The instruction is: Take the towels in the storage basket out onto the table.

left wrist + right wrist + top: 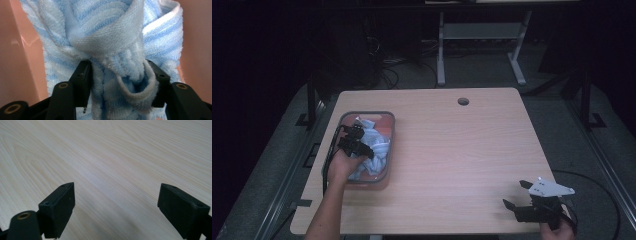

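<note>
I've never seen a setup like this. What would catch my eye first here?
Probably the blue-and-white striped towel, bunched in a pink bin at the table's left side. The left gripper has a thick fold of it pinched between its black jaws. At the near right corner, the right gripper hangs over bare wood with its jaws wide apart.

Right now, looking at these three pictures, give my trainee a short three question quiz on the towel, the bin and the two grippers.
1. True or false: the left gripper has a fold of the blue striped towel between its jaws.
2. Where does the towel lie? A) in the pink bin B) on the bare table C) on the floor
3. Fill in: the right gripper hangs over bare wood with its jaws ____.

Key: 1 true; 2 A; 3 open
</note>
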Demonstrator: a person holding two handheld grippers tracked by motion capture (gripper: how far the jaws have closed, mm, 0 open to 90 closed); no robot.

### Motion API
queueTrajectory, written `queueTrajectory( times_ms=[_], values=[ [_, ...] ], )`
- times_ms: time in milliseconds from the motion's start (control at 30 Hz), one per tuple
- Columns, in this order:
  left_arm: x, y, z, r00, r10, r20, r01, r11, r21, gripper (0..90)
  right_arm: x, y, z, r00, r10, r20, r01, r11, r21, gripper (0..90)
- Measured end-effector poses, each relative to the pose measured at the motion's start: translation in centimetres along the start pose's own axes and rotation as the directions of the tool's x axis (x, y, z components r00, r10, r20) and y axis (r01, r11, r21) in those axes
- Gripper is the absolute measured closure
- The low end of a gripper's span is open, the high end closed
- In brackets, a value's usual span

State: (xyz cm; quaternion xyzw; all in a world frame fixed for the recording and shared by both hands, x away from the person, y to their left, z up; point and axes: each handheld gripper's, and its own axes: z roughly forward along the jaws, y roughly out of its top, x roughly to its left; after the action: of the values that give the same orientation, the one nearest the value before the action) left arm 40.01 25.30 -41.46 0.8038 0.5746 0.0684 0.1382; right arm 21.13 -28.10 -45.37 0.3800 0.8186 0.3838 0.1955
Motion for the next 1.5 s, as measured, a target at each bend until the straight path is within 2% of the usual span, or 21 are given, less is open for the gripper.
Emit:
queueTrajectory(
  times_ms=[167,300,467,533,700,800,933,1100,1300,1400,1433,1500],
  values=[
    [0.0,-0.1,0.0,1.0,-0.005,0.001,0.005,1.0,-0.004,55.5,-0.2,0.0,-0.2,1.0,0.002,0.007,-0.001,1.0,-0.005,13.7],
    [0.1,-0.2,-0.1,0.9998,-0.018,0.012,0.018,0.9997,-0.015,58.7,-0.4,-0.1,-0.2,0.9999,0.002,0.011,-0.002,1.0,-0.01,13.7],
    [0.1,-0.3,-0.2,0.9998,-0.009,0.018,0.009,0.9996,-0.025,59.4,-0.4,0.0,-0.3,0.9999,0.003,0.012,-0.003,1.0,-0.011,13.7],
    [0.4,-0.5,-0.5,0.9992,-0.014,0.037,0.016,0.9991,-0.039,59.7,-0.5,-0.1,-0.3,0.9999,0.011,0.012,-0.011,1.0,-0.008,13.7],
    [0.4,-0.6,-1.2,0.9996,-0.005,0.028,0.006,0.9987,-0.05,61.8,-0.6,-0.1,-0.5,0.9998,0.012,0.016,-0.012,1.0,-0.011,13.7],
    [0.3,-0.7,-1.7,0.9993,-0.004,0.038,0.006,0.9982,-0.06,62.0,-0.6,-0.1,-0.6,0.9996,0.019,0.021,-0.018,1.0,-0.011,13.7],
    [0.5,-1.1,-2.5,0.9976,-0.026,0.065,0.033,0.9927,-0.116,61.8,-0.6,-0.1,-0.6,0.9997,0.018,0.017,-0.018,1.0,-0.009,13.7],
    [0.6,-1.6,-3.7,0.9946,-0.024,0.101,0.039,0.9877,-0.151,61.8,-0.6,0.0,-0.8,0.9996,0.013,0.027,-0.013,1.0,-0.02,13.7],
    [0.8,-1.8,-4.7,0.993,-0.025,0.115,0.046,0.983,-0.178,61.9,-0.6,0.0,-0.8,0.9996,0.013,0.023,-0.013,1.0,-0.013,13.7],
    [0.9,-1.9,-5.2,0.9922,-0.032,0.121,0.055,0.9787,-0.198,61.9,-0.6,0.1,-0.9,0.9996,0.007,0.029,-0.006,1.0,-0.023,13.7],
    [0.9,-2.1,-5.7,0.9923,-0.025,0.121,0.052,0.9732,-0.224,61.9,-0.5,0.1,-0.9,0.9996,0.013,0.026,-0.012,1.0,-0.02,13.7],
    [0.8,-2.1,-5.9,0.9929,-0.023,0.117,0.05,0.9716,-0.232,61.9,-0.6,0.0,-0.8,0.9997,0.009,0.024,-0.008,1.0,-0.017,13.7]
  ],
)
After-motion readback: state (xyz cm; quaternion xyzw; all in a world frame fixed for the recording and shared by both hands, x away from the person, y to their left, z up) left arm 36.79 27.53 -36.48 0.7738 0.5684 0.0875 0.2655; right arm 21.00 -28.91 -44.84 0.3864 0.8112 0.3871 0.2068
